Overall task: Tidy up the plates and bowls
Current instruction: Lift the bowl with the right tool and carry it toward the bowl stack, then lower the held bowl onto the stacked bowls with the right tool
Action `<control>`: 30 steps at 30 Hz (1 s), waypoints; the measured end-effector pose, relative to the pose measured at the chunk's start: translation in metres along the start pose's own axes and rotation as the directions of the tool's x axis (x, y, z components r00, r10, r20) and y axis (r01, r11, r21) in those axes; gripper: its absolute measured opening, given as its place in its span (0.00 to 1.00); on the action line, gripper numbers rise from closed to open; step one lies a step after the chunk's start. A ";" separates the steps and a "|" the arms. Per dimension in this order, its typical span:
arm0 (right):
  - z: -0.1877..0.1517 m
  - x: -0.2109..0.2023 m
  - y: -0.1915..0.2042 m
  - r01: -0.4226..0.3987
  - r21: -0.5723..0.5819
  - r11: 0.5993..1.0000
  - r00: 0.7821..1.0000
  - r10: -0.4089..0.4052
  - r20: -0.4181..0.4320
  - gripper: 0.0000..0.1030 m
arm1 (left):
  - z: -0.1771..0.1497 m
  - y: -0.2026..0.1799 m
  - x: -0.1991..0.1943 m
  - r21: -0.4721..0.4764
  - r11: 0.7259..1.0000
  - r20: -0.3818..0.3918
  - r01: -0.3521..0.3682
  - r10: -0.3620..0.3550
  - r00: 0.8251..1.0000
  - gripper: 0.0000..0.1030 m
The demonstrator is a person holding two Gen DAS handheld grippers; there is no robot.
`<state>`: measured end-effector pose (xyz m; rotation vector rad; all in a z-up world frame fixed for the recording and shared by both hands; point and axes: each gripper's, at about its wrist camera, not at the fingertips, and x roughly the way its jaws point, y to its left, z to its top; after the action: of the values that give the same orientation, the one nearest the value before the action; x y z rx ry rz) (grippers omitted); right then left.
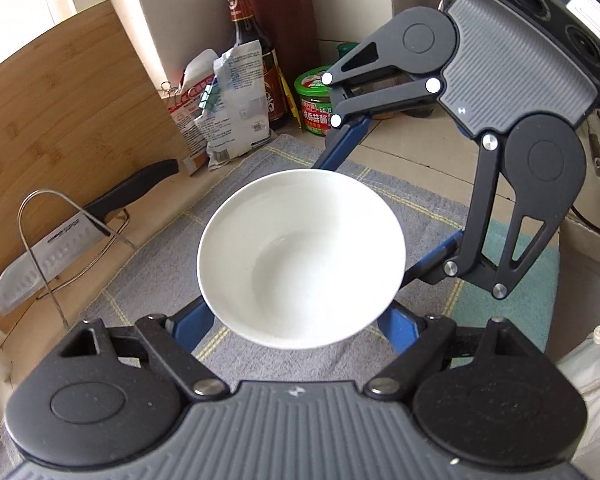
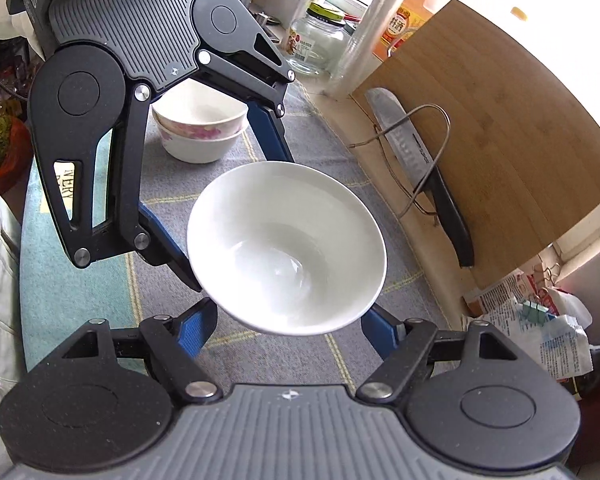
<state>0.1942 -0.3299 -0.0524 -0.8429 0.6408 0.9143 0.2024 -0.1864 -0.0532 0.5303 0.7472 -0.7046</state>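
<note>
Kitchen counter clutter rings a grey checked cloth [image 1: 260,160], and everything here is easiest placed against the white bowl [image 1: 300,258] held above it. Nearest that bowl, the left gripper [image 1: 296,320] has its blue fingers [image 1: 192,324] clamped against the bowl's outer wall from the near side in its own view, while the right gripper [image 1: 384,200] clamps the wall from the far-right side; in the right wrist view the same pairing shows mirrored, with the right gripper [image 2: 288,320] at the bowl's near edge and the left gripper [image 2: 228,208] on its far-left side. The bowl [image 2: 286,248] looks empty, slightly tilted, and clear of the cloth [image 2: 340,184]. Beyond the bowl in the right view, a stack of two bowls [image 2: 198,128] with pink flowers sits on the cloth, which seems the likely destination. Off to the bowl's side, a knife [image 1: 64,240] leans in a wire holder [image 1: 48,248] against a bamboo cutting board [image 1: 72,112]; behind the bowl stand a soy sauce bottle [image 1: 246,36], paper packets [image 1: 228,112] and a green tub [image 1: 314,106]. To do this carry well, both grips should keep even pressure and travel together, levelling the bowl, centring it over the stack and lowering gently before either side lets go.
</note>
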 end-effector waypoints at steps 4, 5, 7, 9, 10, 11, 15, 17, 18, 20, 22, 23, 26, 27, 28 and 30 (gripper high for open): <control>0.019 0.000 0.014 -0.008 -0.019 1.000 1.000 0.008 0.008 0.80 | -0.012 -0.010 -0.020 -0.023 0.999 -0.001 -0.029 0.029 1.000 0.85; 0.024 0.000 0.018 -0.012 -0.024 1.000 1.000 0.012 0.011 0.80 | -0.015 -0.011 -0.024 -0.031 0.999 -0.002 -0.033 0.033 0.999 0.85; 0.033 -0.001 0.024 -0.017 -0.035 0.999 1.000 0.018 0.017 0.80 | -0.022 -0.014 -0.033 -0.048 0.998 -0.002 -0.043 0.043 0.999 0.85; 0.043 -0.001 0.031 -0.021 -0.048 0.999 0.999 0.022 0.024 0.80 | -0.028 -0.013 -0.041 -0.064 0.997 -0.001 -0.053 0.053 0.999 0.85; 0.048 0.000 0.034 -0.022 -0.056 0.998 0.999 0.024 0.028 0.80 | -0.033 -0.011 -0.046 -0.074 0.996 -0.001 -0.059 0.059 0.998 0.85; 0.053 0.001 0.036 -0.025 -0.064 0.998 0.999 0.027 0.031 0.80 | -0.035 -0.008 -0.048 -0.081 0.995 -0.003 -0.064 0.064 0.998 0.85; 0.071 0.007 0.043 -0.036 -0.089 0.995 0.998 0.040 0.042 0.80 | -0.048 0.001 -0.061 -0.100 0.991 -0.005 -0.090 0.090 0.996 0.85; 0.079 0.010 0.047 -0.038 -0.101 0.994 0.998 0.043 0.050 0.80 | -0.054 0.006 -0.067 -0.108 0.989 -0.004 -0.102 0.102 0.995 0.85; 0.084 0.012 0.048 -0.039 -0.106 0.994 0.998 0.045 0.053 0.80 | -0.057 0.009 -0.070 -0.111 0.988 -0.003 -0.109 0.109 0.994 0.85; 0.092 0.015 0.049 -0.039 -0.116 0.992 0.997 0.047 0.060 0.80 | -0.062 0.015 -0.074 -0.119 0.985 -0.001 -0.122 0.123 0.992 0.85; 0.101 0.019 0.051 -0.039 -0.127 0.991 0.997 0.048 0.065 0.80 | -0.068 0.022 -0.080 -0.126 0.982 0.000 -0.138 0.139 0.990 0.85; 0.106 0.021 0.052 -0.039 -0.134 0.990 0.997 0.048 0.067 0.80 | -0.070 0.025 -0.082 -0.130 0.981 -0.001 -0.143 0.145 0.989 0.85; 0.120 0.028 0.055 -0.041 -0.151 0.988 0.996 0.052 0.072 0.80 | -0.079 0.036 -0.086 -0.148 0.976 -0.002 -0.161 0.163 0.987 0.85; 0.124 0.030 0.056 -0.040 -0.158 0.987 0.996 0.053 0.074 0.80 | -0.083 0.041 -0.088 -0.156 0.974 -0.003 -0.165 0.167 0.986 0.85; 0.129 0.034 0.056 -0.043 -0.164 0.985 0.996 0.056 0.076 0.80 | -0.086 0.045 -0.089 -0.165 0.972 -0.004 -0.169 0.171 0.985 0.85; 0.137 0.043 0.054 -0.052 -0.167 0.985 0.995 0.066 0.075 0.80 | -0.092 0.053 -0.089 -0.180 0.968 -0.010 -0.177 0.178 0.984 0.85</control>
<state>0.1842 -0.1779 -0.0331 -0.9334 0.5275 1.0608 0.1552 -0.0571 -0.0330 0.4233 0.7397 -0.4659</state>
